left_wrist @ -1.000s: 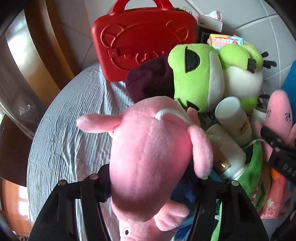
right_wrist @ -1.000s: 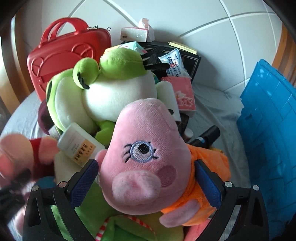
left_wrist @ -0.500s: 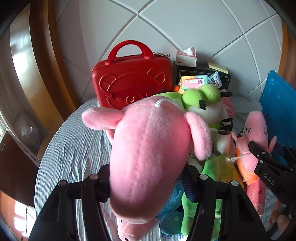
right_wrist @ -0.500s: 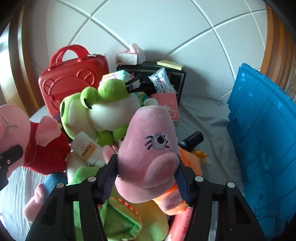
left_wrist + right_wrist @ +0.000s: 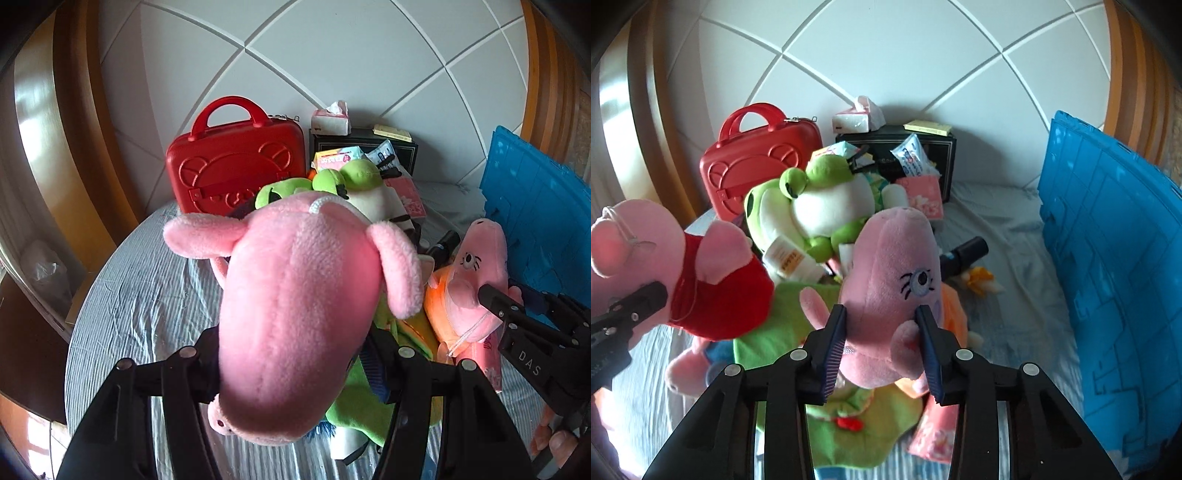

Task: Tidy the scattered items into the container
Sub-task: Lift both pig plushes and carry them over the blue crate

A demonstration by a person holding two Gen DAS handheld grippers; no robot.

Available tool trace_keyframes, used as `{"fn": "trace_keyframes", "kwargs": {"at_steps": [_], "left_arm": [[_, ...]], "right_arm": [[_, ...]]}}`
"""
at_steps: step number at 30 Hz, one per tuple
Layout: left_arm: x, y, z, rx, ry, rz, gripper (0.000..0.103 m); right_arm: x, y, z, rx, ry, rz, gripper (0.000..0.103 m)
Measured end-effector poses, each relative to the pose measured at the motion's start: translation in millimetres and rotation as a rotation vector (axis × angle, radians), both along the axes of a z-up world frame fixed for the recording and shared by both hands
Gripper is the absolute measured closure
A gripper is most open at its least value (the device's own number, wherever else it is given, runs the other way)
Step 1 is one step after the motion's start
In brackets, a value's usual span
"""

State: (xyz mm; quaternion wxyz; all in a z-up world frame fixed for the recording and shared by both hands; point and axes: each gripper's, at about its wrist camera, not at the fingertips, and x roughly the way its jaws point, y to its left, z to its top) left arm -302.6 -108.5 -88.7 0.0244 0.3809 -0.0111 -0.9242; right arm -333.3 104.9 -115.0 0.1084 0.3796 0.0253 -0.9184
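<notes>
My left gripper (image 5: 291, 369) is shut on a pink pig plush in a red dress (image 5: 295, 314), held above the pile; it also shows in the right wrist view (image 5: 683, 273). My right gripper (image 5: 882, 328) is shut on a pink pig plush in an orange dress (image 5: 890, 291), lifted over the pile; it also shows in the left wrist view (image 5: 469, 284). The blue crate (image 5: 1108, 258) stands at the right. A green frog plush (image 5: 820, 199) lies in the heap of toys and bottles on the striped cloth.
A red case (image 5: 236, 170) stands at the back left. A black box (image 5: 923, 155) with a tissue pack (image 5: 857, 118) on it sits against the wall. A dark bottle (image 5: 964, 254) and a small yellow toy (image 5: 979, 280) lie near the crate.
Both grippers have risen and pulled back, lifting their pig plushes off the pile. The right gripper's jaws have closed tighter on its pig.
</notes>
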Motion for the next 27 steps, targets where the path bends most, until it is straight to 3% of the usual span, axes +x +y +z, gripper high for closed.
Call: {"fn": "trace_keyframes", "kwargs": {"at_steps": [4, 6, 8, 10, 13, 15, 16, 17, 21, 27], "left_arm": [[4, 16, -6, -0.045, 0.004, -0.008, 0.044], [5, 22, -6, -0.055, 0.009, -0.014, 0.044], [5, 26, -5, -0.063, 0.012, -0.017, 0.044], [5, 28, -6, -0.07, 0.013, -0.02, 0.044], [3, 31, -7, -0.078, 0.01, -0.018, 0.044], [2, 34, -9, -0.085, 0.007, -0.017, 0.044], [2, 36, -10, -0.09, 0.005, -0.019, 0.044], [3, 38, -10, -0.093, 0.008, -0.021, 0.044], [7, 36, -10, -0.087, 0.013, -0.022, 0.044], [17, 31, 15, -0.058, 0.079, -0.026, 0.044]], "right_arm": [[13, 13, -4, -0.008, -0.017, -0.015, 0.065], [18, 19, -6, -0.007, -0.025, -0.034, 0.059], [22, 27, -9, 0.004, -0.042, -0.064, 0.027], [21, 32, -10, -0.032, -0.051, -0.068, 0.017], [9, 26, -10, -0.073, -0.051, -0.063, 0.017], [-2, 13, -23, -0.029, -0.088, -0.053, 0.018], [-6, 10, -30, -0.025, -0.118, -0.048, 0.038], [-5, 9, -36, -0.026, -0.137, -0.052, 0.049], [10, 6, -42, 0.009, -0.125, -0.031, 0.051], [28, 6, 2, -0.018, 0.002, 0.013, 0.054]]}}
